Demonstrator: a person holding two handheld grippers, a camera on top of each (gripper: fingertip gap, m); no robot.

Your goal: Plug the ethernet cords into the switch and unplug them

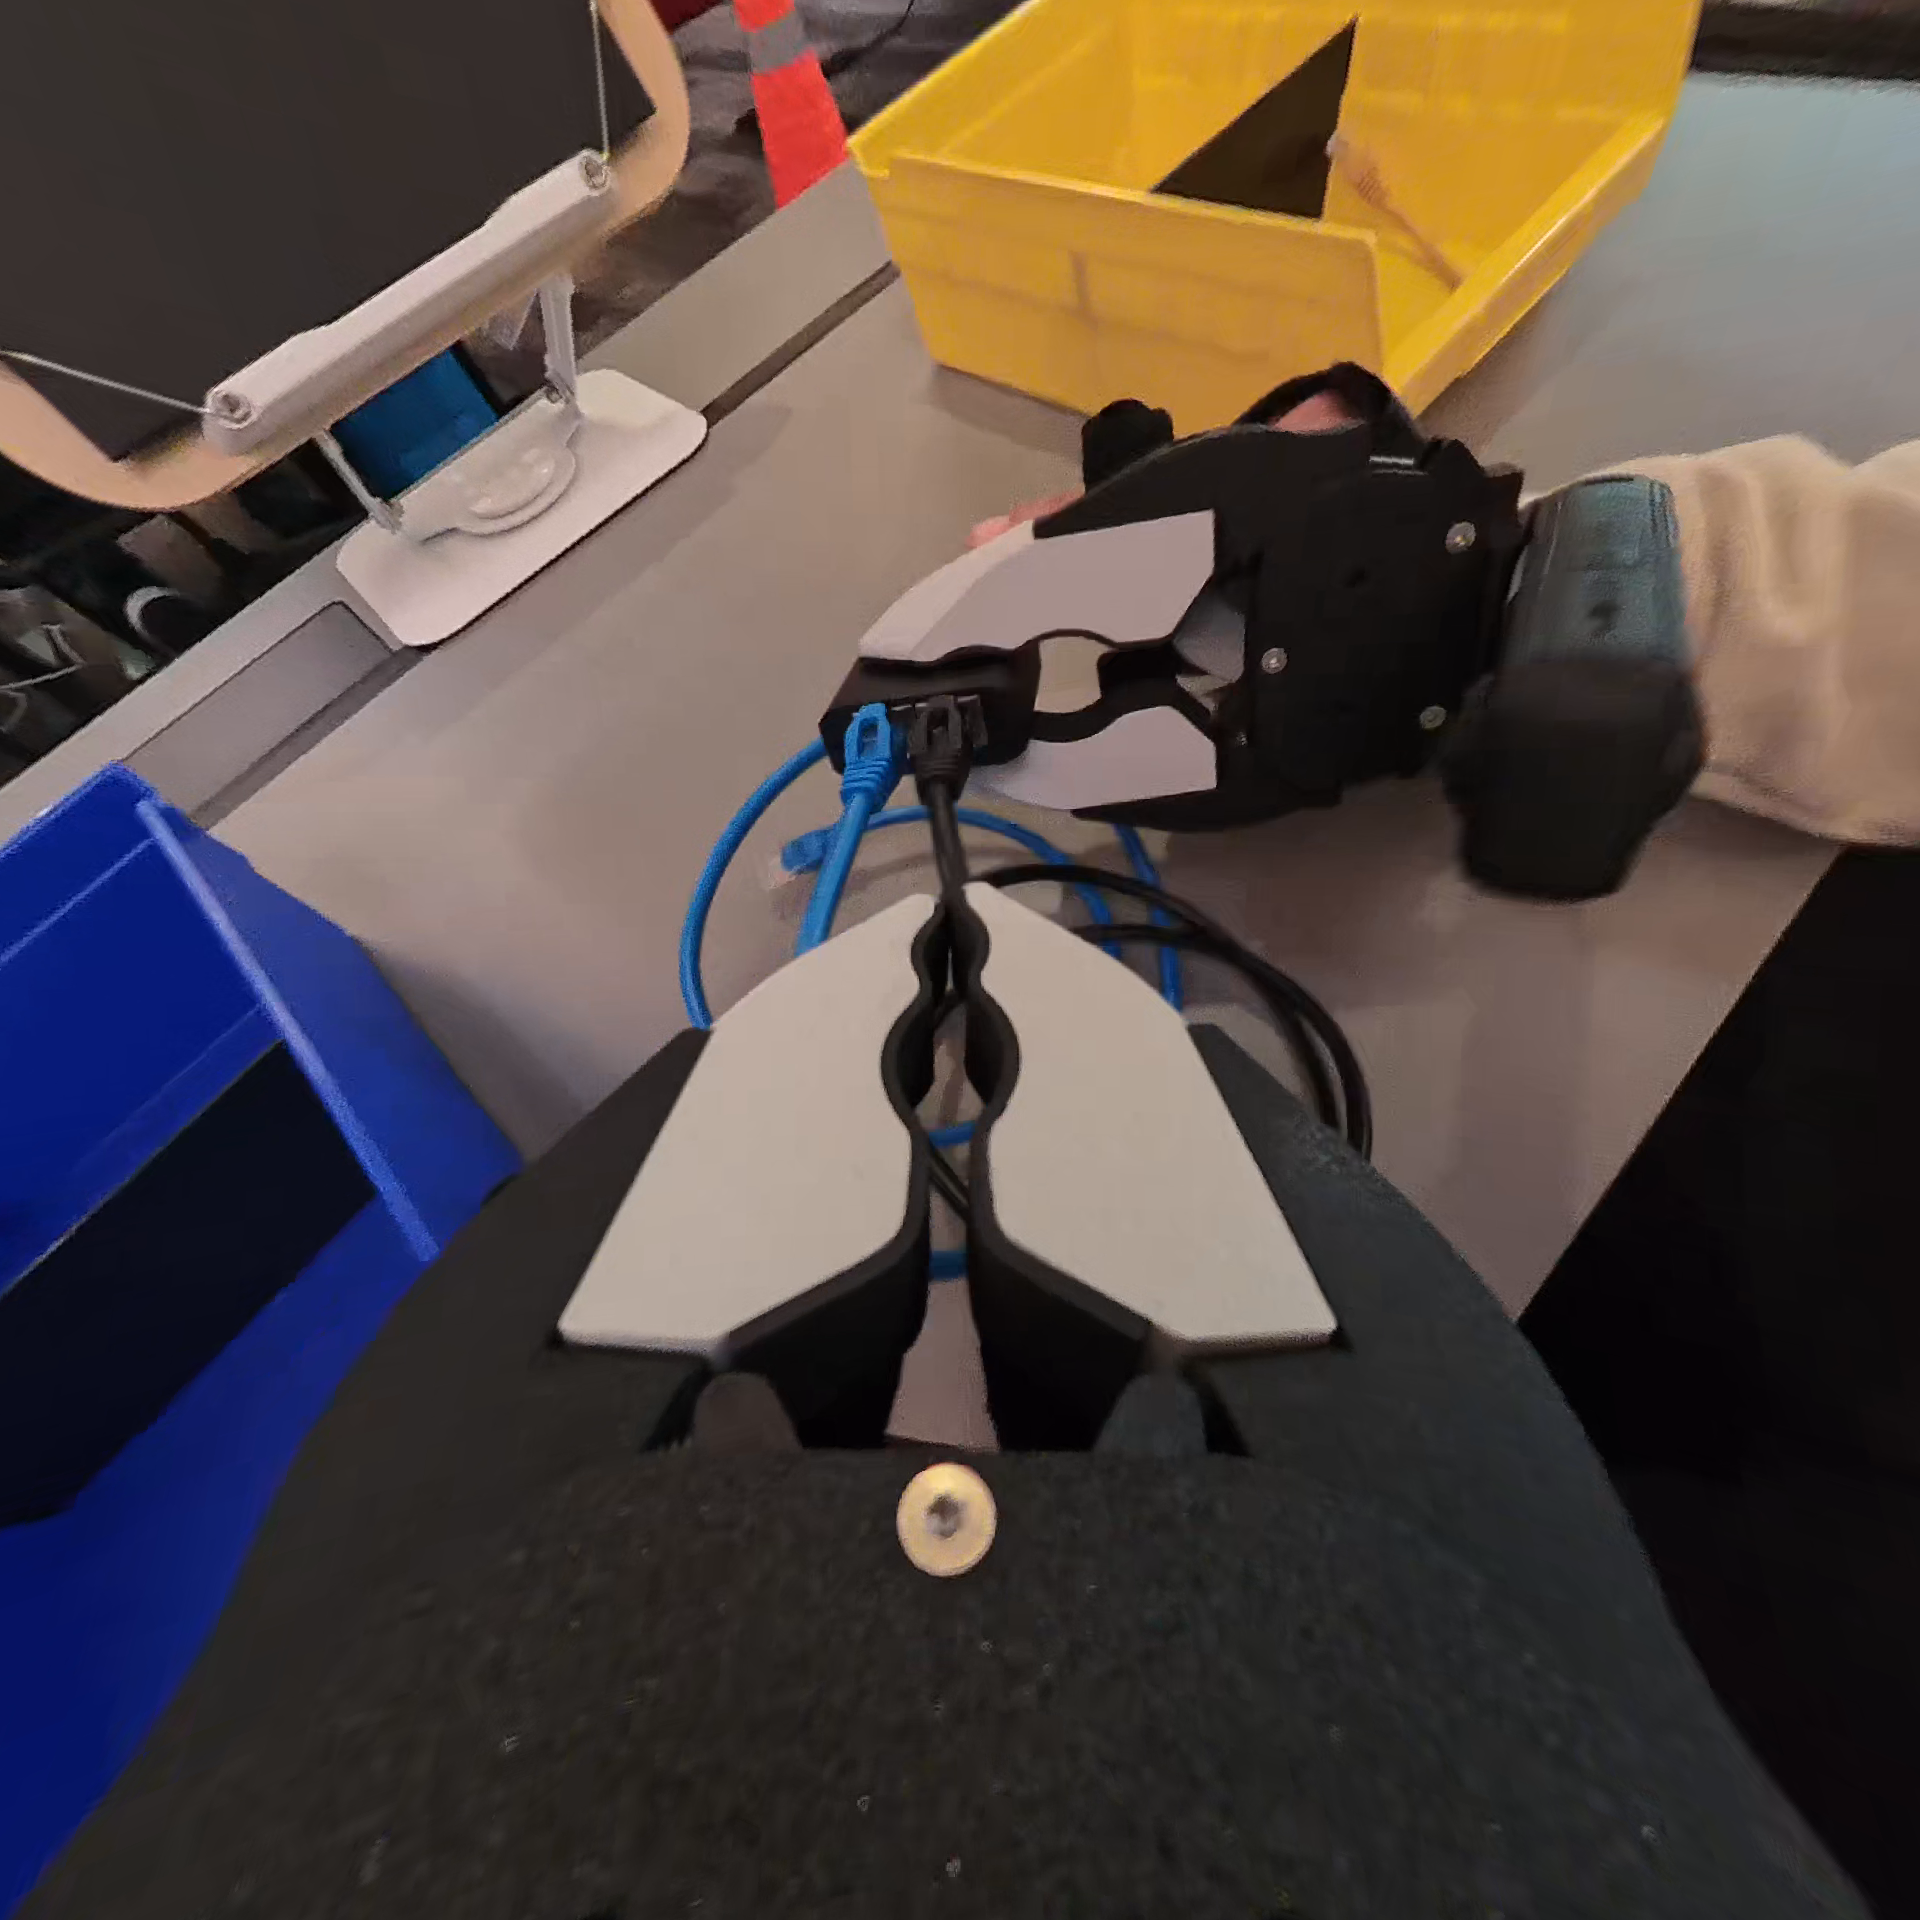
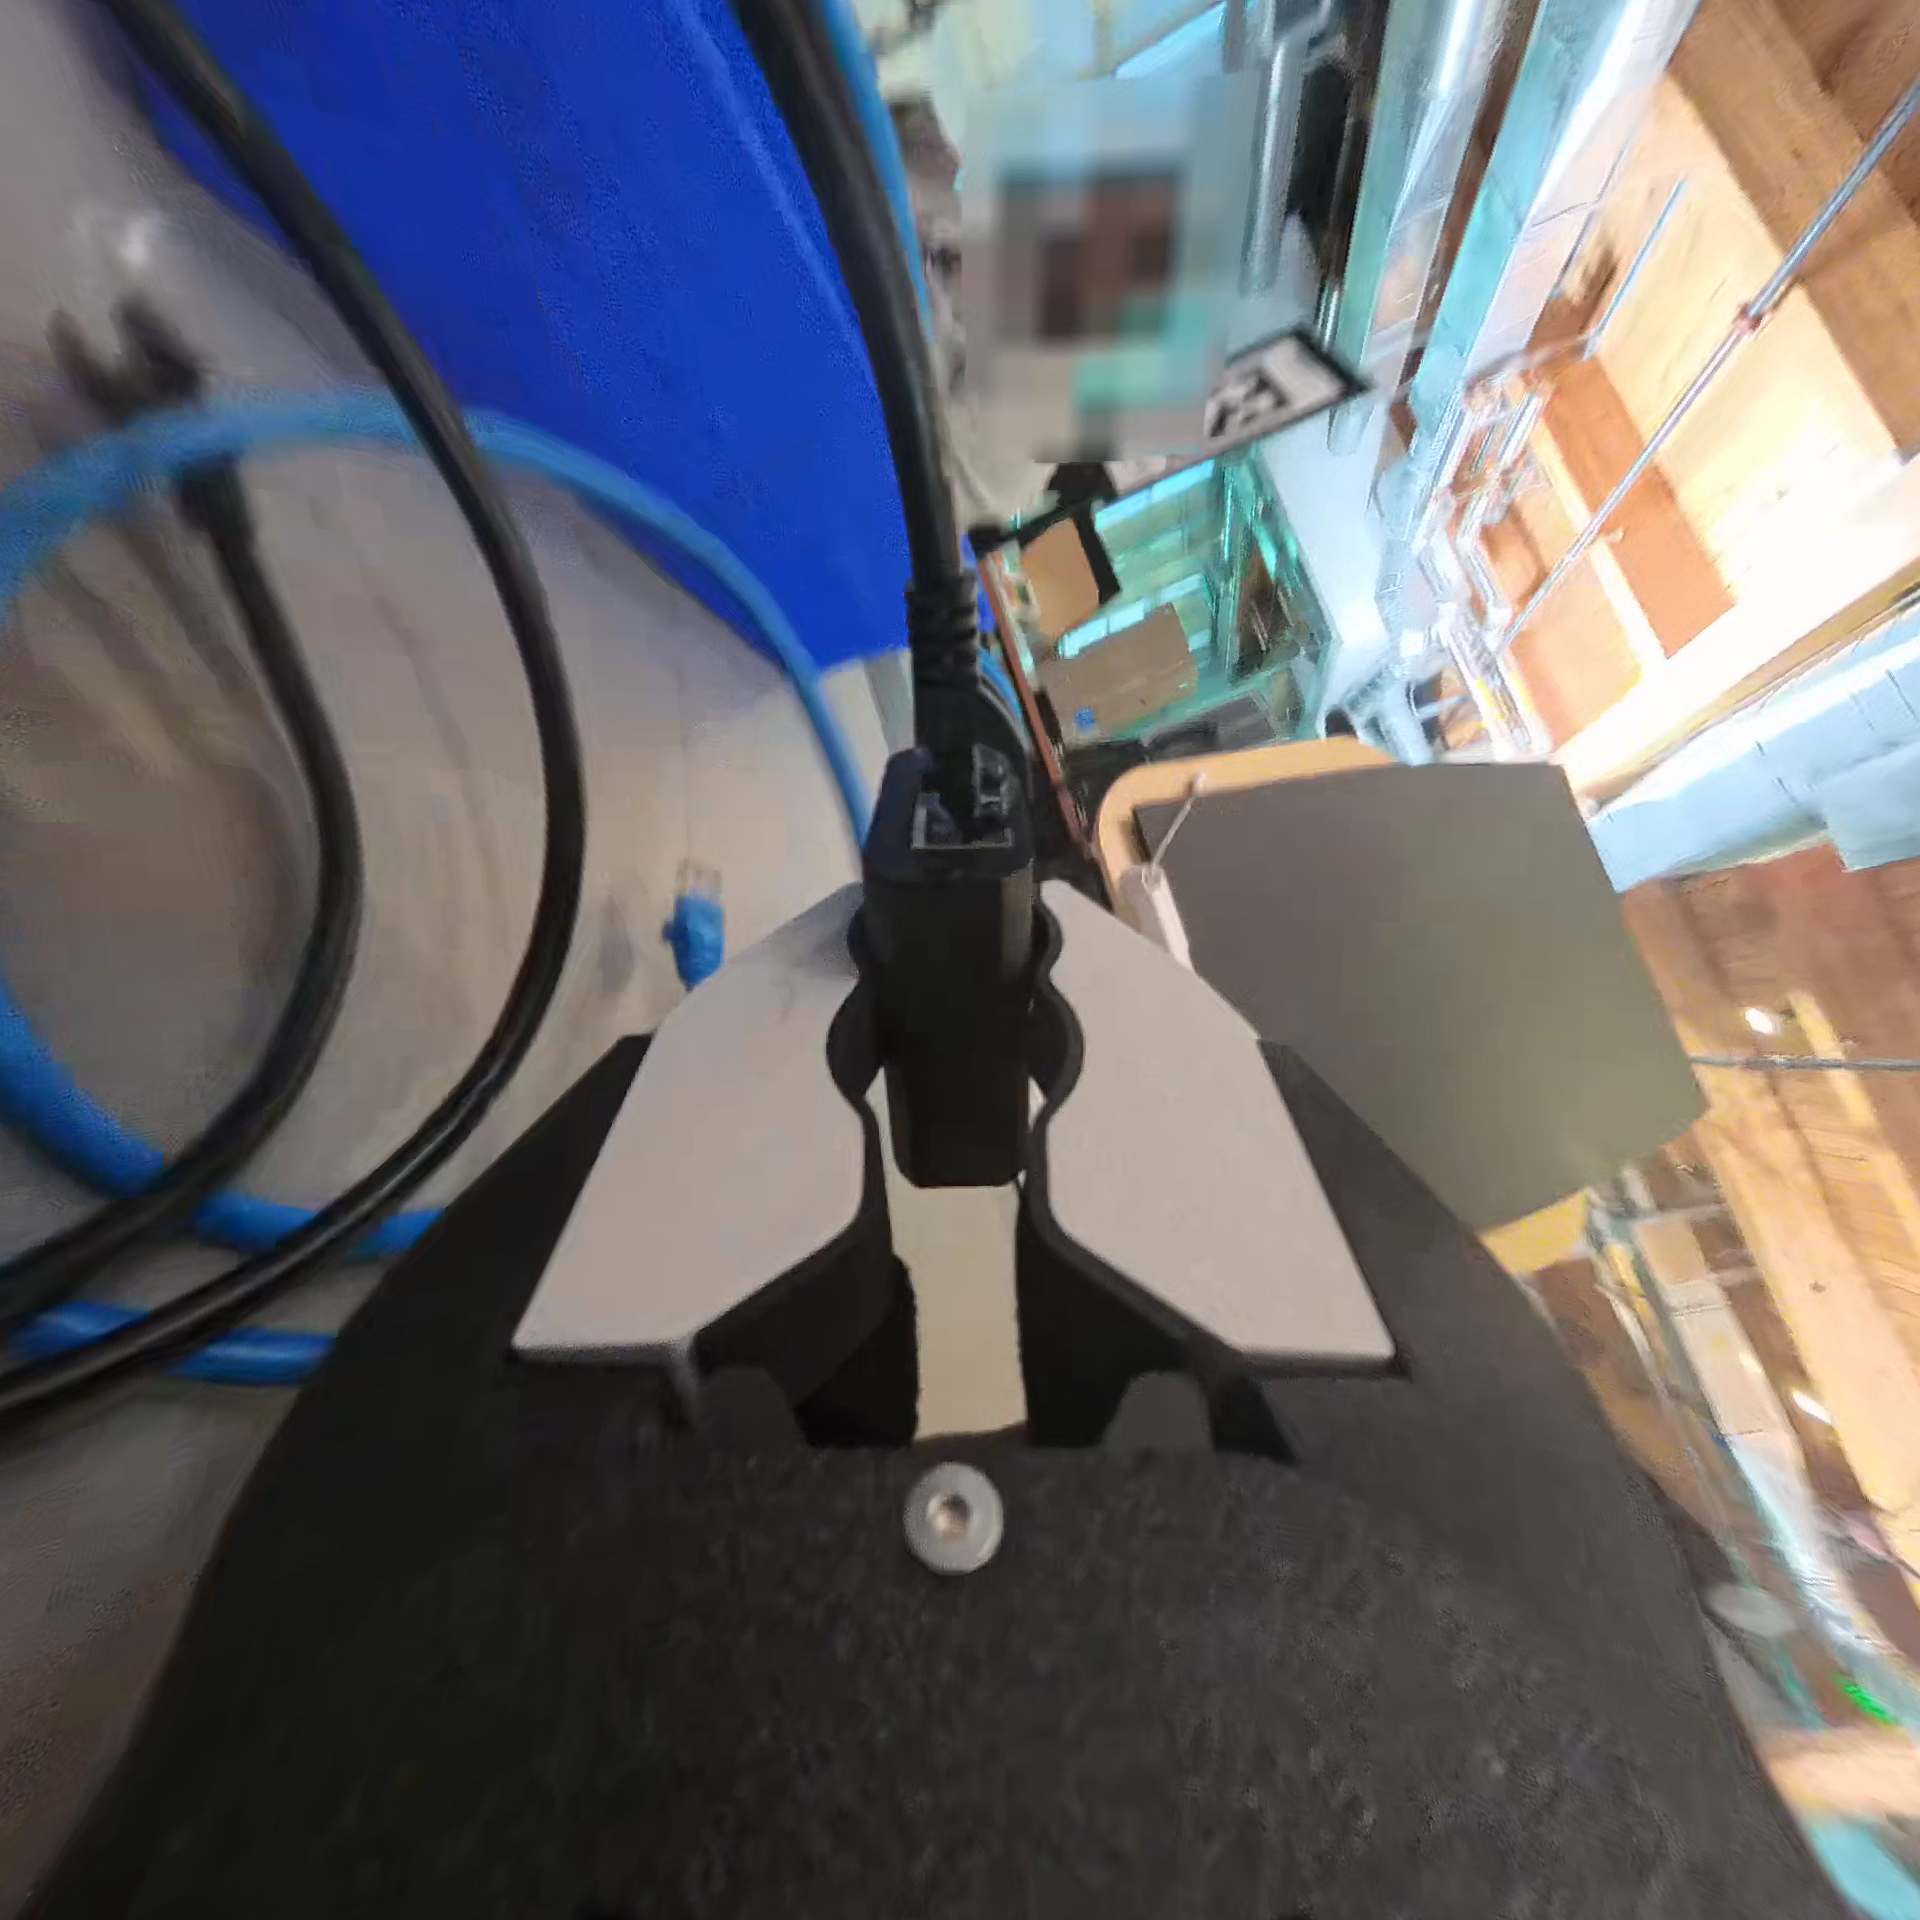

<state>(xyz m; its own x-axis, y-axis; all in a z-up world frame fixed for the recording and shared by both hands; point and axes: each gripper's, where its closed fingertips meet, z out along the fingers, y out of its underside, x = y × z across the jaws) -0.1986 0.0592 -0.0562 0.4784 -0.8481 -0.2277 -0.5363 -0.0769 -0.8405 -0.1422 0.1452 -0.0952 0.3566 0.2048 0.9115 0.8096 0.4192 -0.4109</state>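
Left wrist view looks down over the desk toward the switch; right wrist view, rolled sideways, sits close behind it.

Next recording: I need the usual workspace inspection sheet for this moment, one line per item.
Surface: grey table, bare in its visible patches.
Job's things: black switch held off the table; blue plug and black plug both seated in its ports.
Clutter: blue bin at left, yellow bin at the far side, a stand with a dark panel.
Grippers: left tool shut on the black cord; right tool shut on the switch.
Cables: blue cord loops on the table with its free end unplugged; the black cord's slack coils beside it.
Surroundings: orange cone behind the table; shelving, blurred.
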